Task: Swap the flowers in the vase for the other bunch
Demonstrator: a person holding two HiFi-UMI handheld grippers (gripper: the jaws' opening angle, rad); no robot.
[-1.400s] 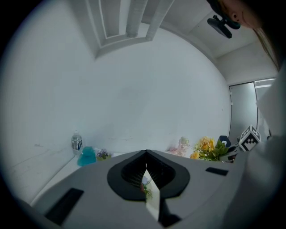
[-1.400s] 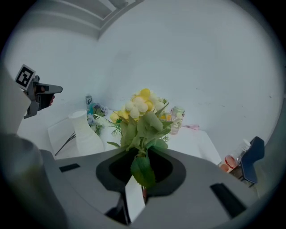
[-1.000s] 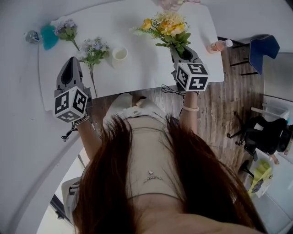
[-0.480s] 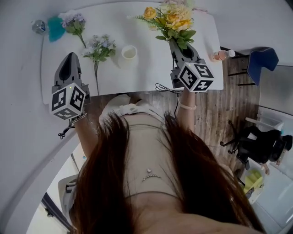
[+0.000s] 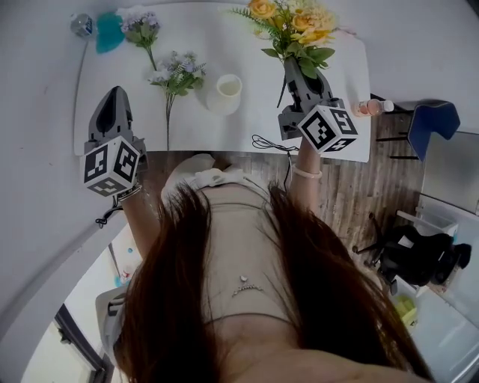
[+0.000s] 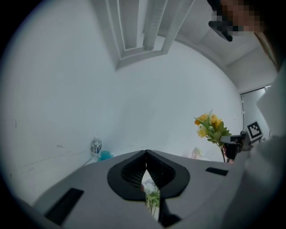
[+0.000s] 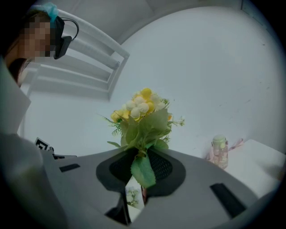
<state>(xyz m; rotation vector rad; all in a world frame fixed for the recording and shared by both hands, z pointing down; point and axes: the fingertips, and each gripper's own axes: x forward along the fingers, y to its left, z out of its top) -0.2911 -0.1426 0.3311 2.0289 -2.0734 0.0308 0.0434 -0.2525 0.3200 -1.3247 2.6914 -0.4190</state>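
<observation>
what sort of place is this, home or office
Probably an office or studio room, though not certain: a plain white table on a wood-plank floor, with a blue chair and a black swivel chair off to one side.

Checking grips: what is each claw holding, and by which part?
Right claw clamps the yellow bouquet by its stems, just under the leaves; left claw is shut, empty.
</observation>
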